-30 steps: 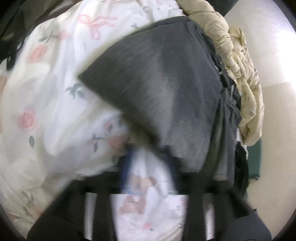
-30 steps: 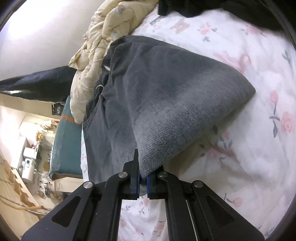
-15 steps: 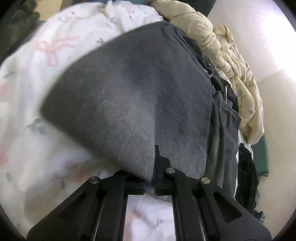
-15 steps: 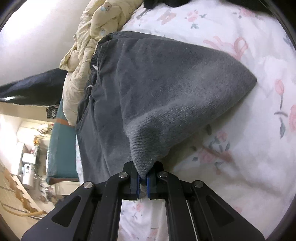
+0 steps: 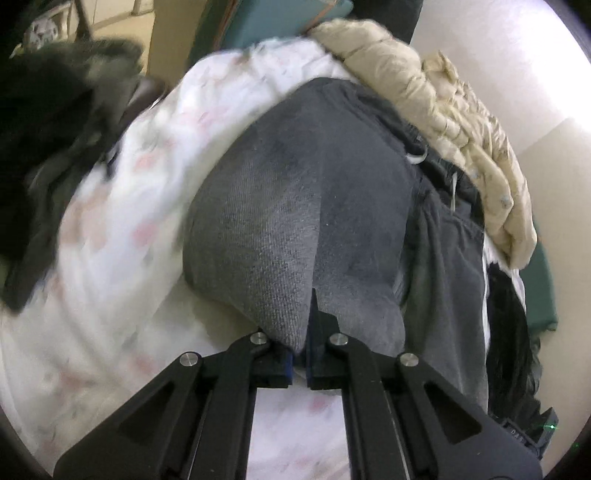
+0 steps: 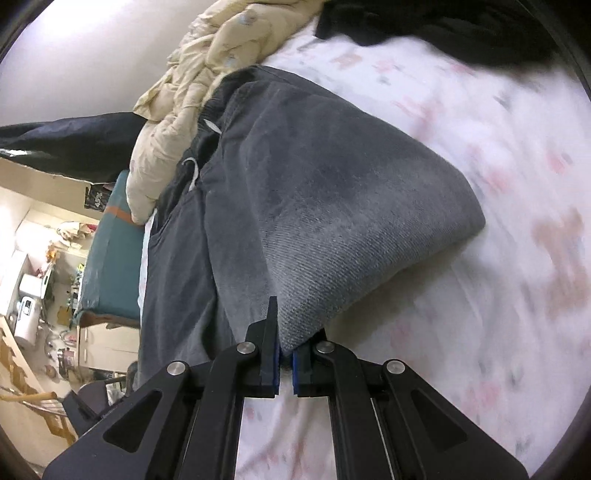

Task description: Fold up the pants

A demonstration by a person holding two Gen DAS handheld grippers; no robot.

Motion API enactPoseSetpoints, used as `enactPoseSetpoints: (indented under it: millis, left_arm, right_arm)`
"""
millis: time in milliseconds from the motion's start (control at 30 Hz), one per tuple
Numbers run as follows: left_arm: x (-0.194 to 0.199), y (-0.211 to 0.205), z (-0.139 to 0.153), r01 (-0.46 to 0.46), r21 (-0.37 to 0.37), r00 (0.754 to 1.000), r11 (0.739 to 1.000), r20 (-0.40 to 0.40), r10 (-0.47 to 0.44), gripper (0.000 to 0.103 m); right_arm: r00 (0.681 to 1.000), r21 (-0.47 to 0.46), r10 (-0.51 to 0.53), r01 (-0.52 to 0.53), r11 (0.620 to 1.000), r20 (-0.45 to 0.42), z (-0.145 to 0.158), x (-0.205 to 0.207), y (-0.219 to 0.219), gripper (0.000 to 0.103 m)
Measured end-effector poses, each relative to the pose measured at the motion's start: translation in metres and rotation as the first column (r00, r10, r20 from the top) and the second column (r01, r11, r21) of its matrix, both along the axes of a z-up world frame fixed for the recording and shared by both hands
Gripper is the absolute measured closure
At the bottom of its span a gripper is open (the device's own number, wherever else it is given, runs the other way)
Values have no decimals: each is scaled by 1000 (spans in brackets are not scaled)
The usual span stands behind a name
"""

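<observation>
Dark grey pants [image 5: 295, 206] lie on a white floral bedsheet [image 5: 122, 258], with one end lifted and doubled over toward the waistband [image 5: 417, 147]. My left gripper [image 5: 299, 354] is shut on a corner of the lifted fabric. In the right wrist view the same pants [image 6: 332, 206] rise from the sheet [image 6: 498, 295], and my right gripper [image 6: 284, 354] is shut on the other corner. The pinched edge hides the fingertips' inner faces.
A cream quilted blanket [image 5: 443, 122] is bunched beyond the waistband, also in the right wrist view [image 6: 192, 85]. Dark clothes [image 5: 48, 140] lie on the sheet's left side and a dark garment [image 6: 424, 22] at its far edge. A teal box [image 6: 110, 251] stands beside the bed.
The left gripper has closed on the pants' corner and both grippers have carried the lifted end toward the waistband. The views have swung and the sheet is blurred.
</observation>
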State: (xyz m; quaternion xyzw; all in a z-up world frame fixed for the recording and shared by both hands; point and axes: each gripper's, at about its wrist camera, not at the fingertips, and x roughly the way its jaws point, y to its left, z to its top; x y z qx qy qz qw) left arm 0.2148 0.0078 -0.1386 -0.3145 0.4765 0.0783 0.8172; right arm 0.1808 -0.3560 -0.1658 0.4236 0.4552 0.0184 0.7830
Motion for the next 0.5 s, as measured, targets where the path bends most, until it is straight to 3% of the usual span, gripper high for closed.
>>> enactPoseSetpoints:
  millis: [200, 300, 500]
  left_arm:
    - [-67, -13, 19, 96, 95, 994, 991, -50, -92, 101]
    - [-107, -17, 33, 153, 102, 987, 983, -75, -145, 101]
    - [-203, -22, 59, 295, 126, 953, 947, -107, -283, 101]
  right_arm:
    - [999, -18, 21, -22, 1000, -47, 12, -72, 5, 100]
    - [997, -24, 18, -20, 1000, -75, 21, -119, 4, 100]
    - [989, 30, 20, -16, 999, -148, 37, -192, -9, 100]
